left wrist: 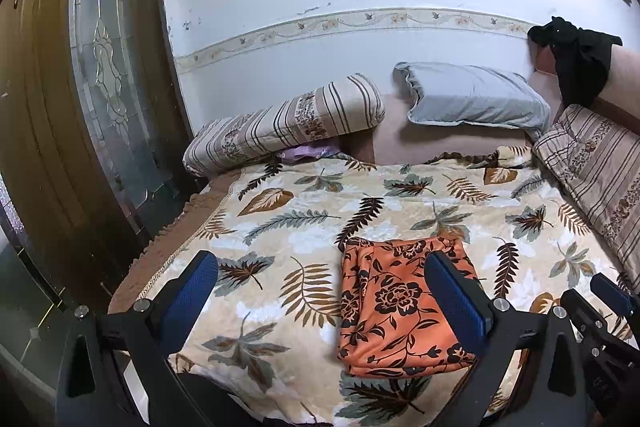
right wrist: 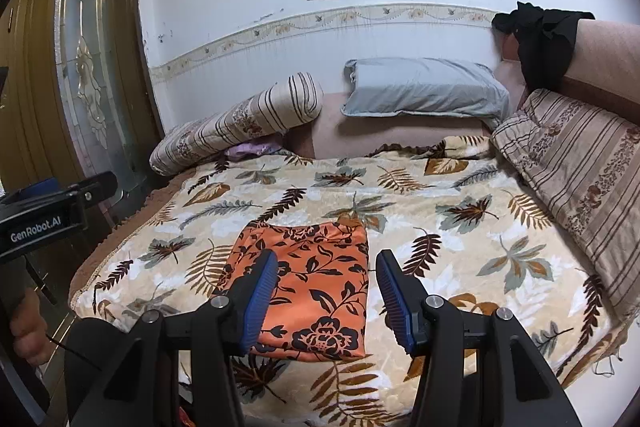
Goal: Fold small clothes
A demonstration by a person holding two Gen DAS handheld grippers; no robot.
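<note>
An orange cloth with a black flower print (left wrist: 396,303) lies folded into a rectangle on the leaf-patterned blanket (left wrist: 304,211); it also shows in the right wrist view (right wrist: 316,283). My left gripper (left wrist: 320,267) is open and empty, held above the blanket, its right finger over the cloth's right part. My right gripper (right wrist: 326,263) is open and empty, held above the cloth's near right edge. The right gripper also shows at the right edge of the left wrist view (left wrist: 612,291). The left gripper's body shows at the left of the right wrist view (right wrist: 52,211).
A striped bolster (left wrist: 288,119), a grey pillow (left wrist: 476,95) and a striped quilt (left wrist: 600,163) line the far and right sides of the bed. A black garment (left wrist: 576,59) hangs over the headboard. A wooden door with glass (left wrist: 108,75) stands left of the bed.
</note>
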